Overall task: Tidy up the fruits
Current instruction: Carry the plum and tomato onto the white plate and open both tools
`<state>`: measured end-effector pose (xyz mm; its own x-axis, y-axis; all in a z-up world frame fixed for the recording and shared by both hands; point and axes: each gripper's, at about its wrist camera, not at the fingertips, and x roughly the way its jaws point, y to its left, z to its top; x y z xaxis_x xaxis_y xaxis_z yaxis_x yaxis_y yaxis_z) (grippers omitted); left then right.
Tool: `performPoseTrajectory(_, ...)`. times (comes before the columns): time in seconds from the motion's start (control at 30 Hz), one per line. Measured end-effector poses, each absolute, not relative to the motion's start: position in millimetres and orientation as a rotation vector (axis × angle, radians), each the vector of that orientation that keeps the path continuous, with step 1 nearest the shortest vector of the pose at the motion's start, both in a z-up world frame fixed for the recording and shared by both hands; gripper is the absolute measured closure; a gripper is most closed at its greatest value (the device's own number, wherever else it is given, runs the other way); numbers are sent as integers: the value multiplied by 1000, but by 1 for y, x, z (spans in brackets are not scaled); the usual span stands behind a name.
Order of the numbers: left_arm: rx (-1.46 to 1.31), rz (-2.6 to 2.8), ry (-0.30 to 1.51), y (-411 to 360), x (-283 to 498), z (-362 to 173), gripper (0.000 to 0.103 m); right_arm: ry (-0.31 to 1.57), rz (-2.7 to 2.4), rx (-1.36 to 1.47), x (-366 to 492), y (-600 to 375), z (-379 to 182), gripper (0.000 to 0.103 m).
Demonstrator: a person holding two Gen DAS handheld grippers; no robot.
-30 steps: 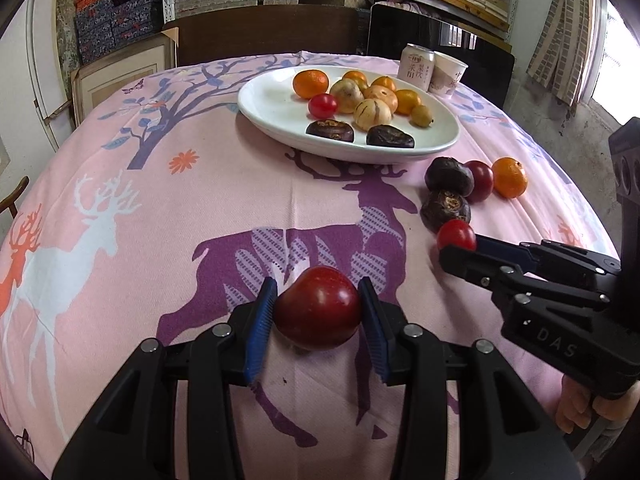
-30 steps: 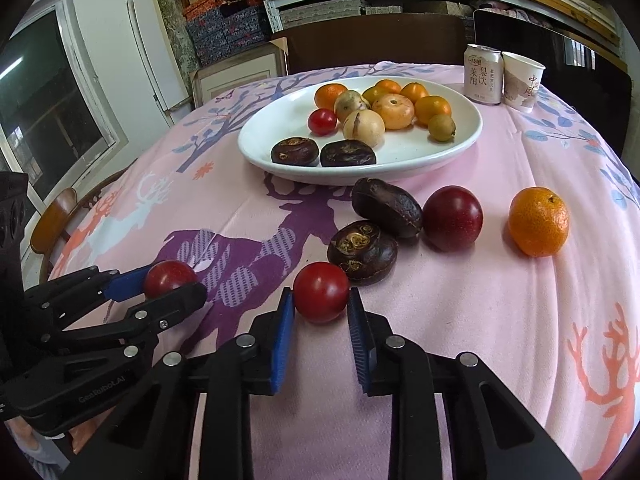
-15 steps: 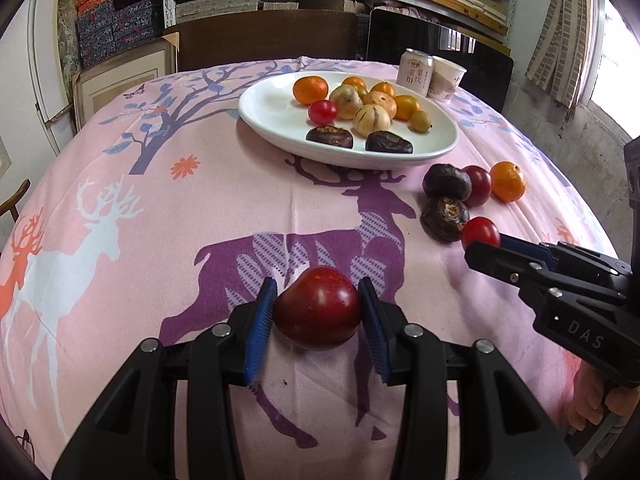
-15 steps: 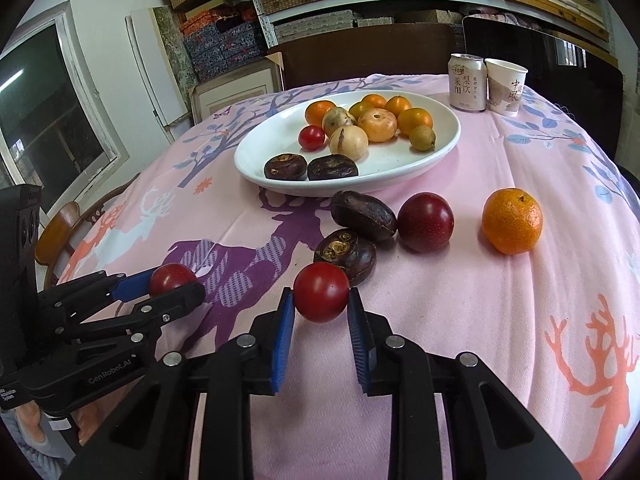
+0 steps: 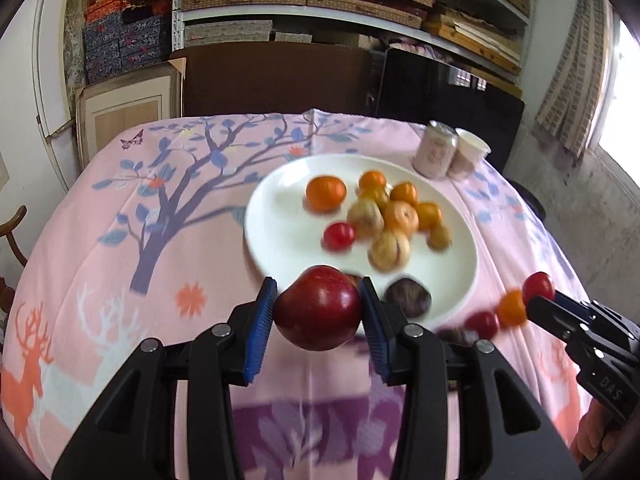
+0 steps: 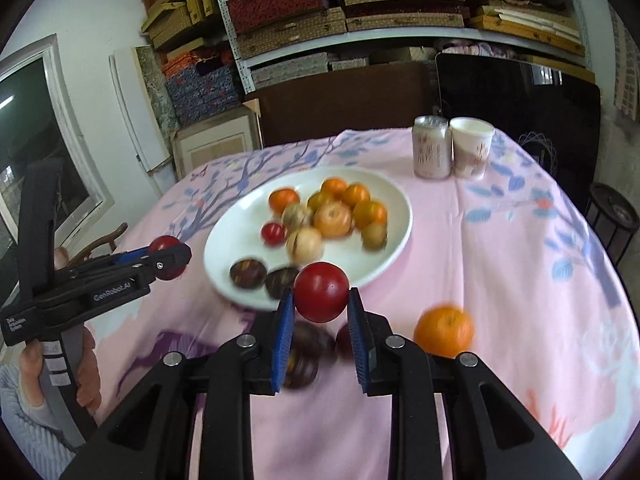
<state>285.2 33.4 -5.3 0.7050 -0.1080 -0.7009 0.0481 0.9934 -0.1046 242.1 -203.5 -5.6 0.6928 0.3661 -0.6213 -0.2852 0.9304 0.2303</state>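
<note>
My left gripper (image 5: 318,307) is shut on a dark red plum (image 5: 320,320), held in the air just before the near rim of the white plate (image 5: 280,200). My right gripper (image 6: 320,300) is shut on a small red tomato (image 6: 321,294), also lifted, at the near edge of the plate (image 6: 394,208). The plate holds several oranges, pale fruits, a small tomato and dark wrinkled fruits. On the pink cloth lie an orange (image 6: 443,332) and dark fruits (image 6: 308,346), partly hidden behind the right fingers. Each gripper shows at the side of the other's view.
A drink can (image 6: 431,147) and a paper cup (image 6: 471,146) stand behind the plate at the table's far right. A black bin (image 6: 614,210) stands off the table's right edge and a wooden chair (image 5: 12,232) off its left. Shelves fill the back wall.
Both grippers have risen off the cloth with their fruits and moved forward toward the plate, which now lies right behind the held fruits. The jaws have kept the same grip.
</note>
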Motion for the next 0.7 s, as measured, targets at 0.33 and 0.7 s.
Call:
performPoseTrajectory(0.33,-119,-99,836,33,349,-36,56,752,378,207,307,-197,-32,56)
performPoseTrajectory(0.7,-103,-44,765,36,315,-27,13,630,293,219,278,-223,-17,38)
